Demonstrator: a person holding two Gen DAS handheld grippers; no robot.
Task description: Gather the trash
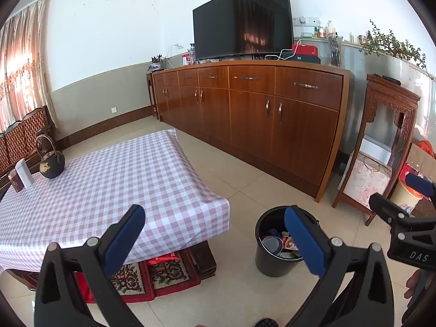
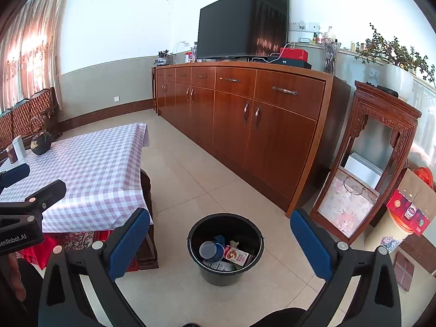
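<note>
Down inside the round black plastic bin (image 2: 225, 248), standing upright on the pale floor tiles just beside the checked-cloth table (image 2: 90, 169), the trash is partly hidden by the rim: a blue cup (image 2: 211, 250) lying on its side, mouth toward the left, and a printed carton (image 2: 236, 256), with other scraps too jumbled to identify. Both the left gripper (image 1: 215, 231) and right gripper (image 2: 220, 234) hold their blue-padded jaws spread wide around nothing.
</note>
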